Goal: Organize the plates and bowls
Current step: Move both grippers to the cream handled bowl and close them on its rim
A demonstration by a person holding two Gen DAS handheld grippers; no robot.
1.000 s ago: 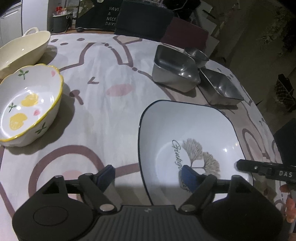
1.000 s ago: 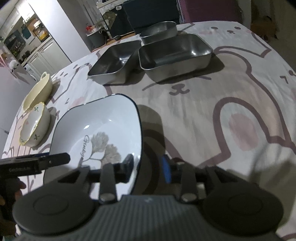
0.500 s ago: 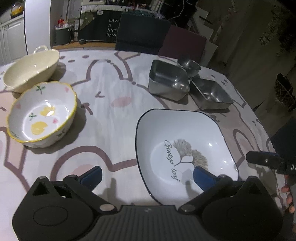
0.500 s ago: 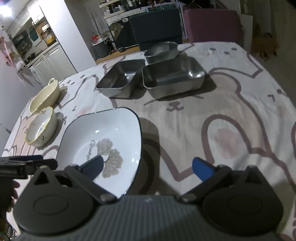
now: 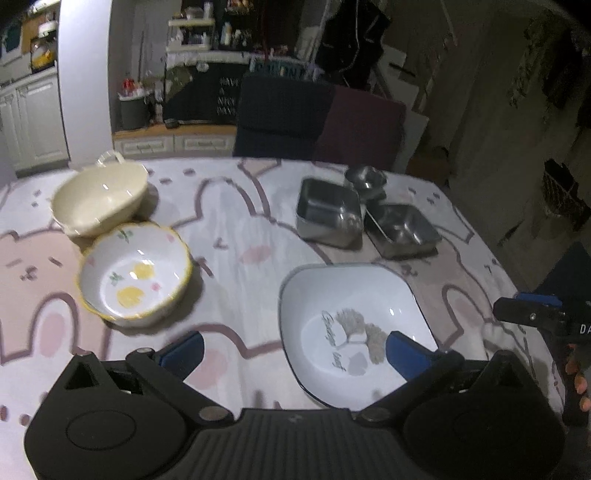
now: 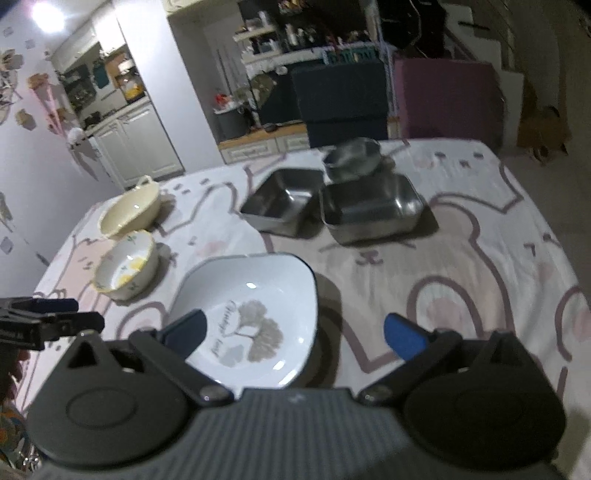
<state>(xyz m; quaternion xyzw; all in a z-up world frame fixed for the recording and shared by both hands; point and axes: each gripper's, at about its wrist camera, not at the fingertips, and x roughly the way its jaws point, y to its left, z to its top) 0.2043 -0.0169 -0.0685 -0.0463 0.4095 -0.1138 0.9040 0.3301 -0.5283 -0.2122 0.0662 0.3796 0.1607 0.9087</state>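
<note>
White plate (image 5: 354, 328) near edge hidden behind left tool (image 5: 291, 350); bg shelves (image 5: 221, 33) blurred.

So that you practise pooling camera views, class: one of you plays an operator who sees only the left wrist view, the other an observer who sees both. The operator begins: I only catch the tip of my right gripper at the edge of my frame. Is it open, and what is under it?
Observer: The right gripper is open. One finger hangs over the white plate, the other over the tablecloth.
Operator: What lies to the right of the plate, past my frame's edge?
Observer: The right wrist view shows only patterned tablecloth there. The nearest dish that way is the larger steel tray, farther back.
</note>
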